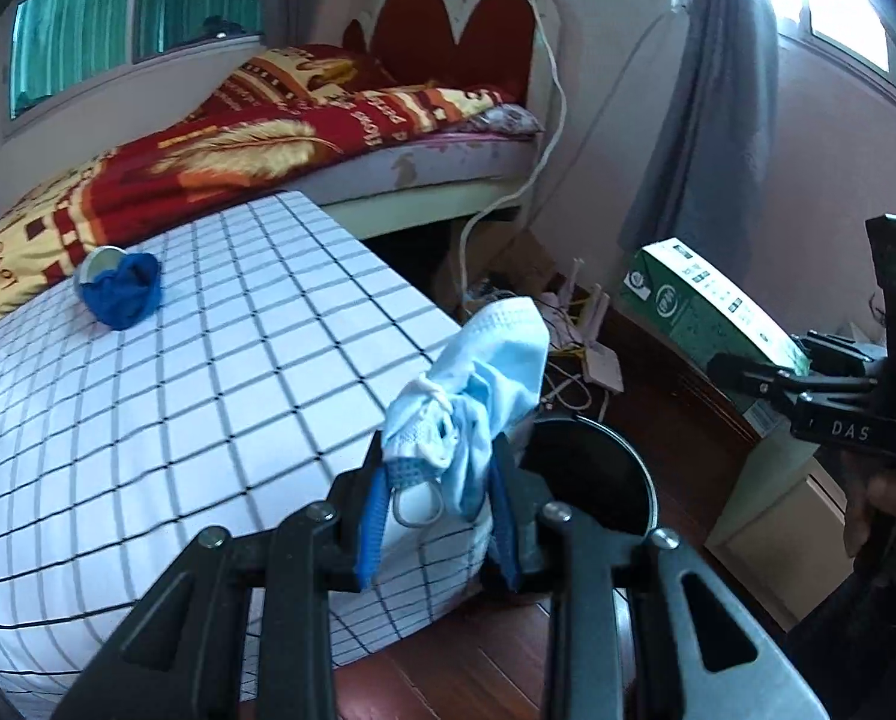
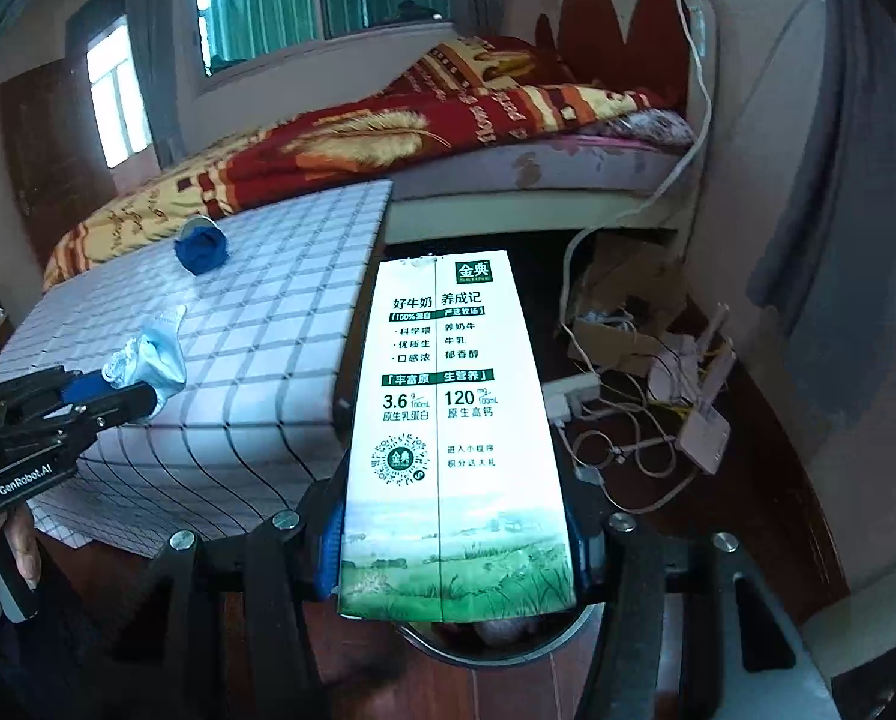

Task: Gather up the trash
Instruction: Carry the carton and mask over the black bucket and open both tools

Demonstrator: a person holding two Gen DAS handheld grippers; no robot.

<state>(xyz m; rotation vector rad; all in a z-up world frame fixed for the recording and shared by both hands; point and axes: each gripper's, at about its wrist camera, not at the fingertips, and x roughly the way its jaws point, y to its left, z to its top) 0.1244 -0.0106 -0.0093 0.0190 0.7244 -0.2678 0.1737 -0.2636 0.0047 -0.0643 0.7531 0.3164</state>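
Note:
My left gripper (image 1: 438, 504) is shut on a crumpled light-blue face mask (image 1: 484, 372) and holds it by the edge of the checked table, beside the round black trash bin (image 1: 592, 474). It also shows in the right wrist view (image 2: 111, 390) with the mask (image 2: 153, 354). My right gripper (image 2: 454, 534) is shut on a green-and-white milk carton (image 2: 448, 420) and holds it above the bin's rim (image 2: 508, 648). The carton also shows in the left wrist view (image 1: 706, 300). A crumpled blue item with a round metal lid (image 1: 120, 288) lies on the table; it also shows in the right wrist view (image 2: 201, 246).
The white table with a black grid cloth (image 1: 177, 390) stands against a bed with a red and yellow blanket (image 1: 237, 138). On the wooden floor lie cables, a power strip and a white router (image 2: 700, 414). A grey curtain (image 1: 706, 90) hangs at the right.

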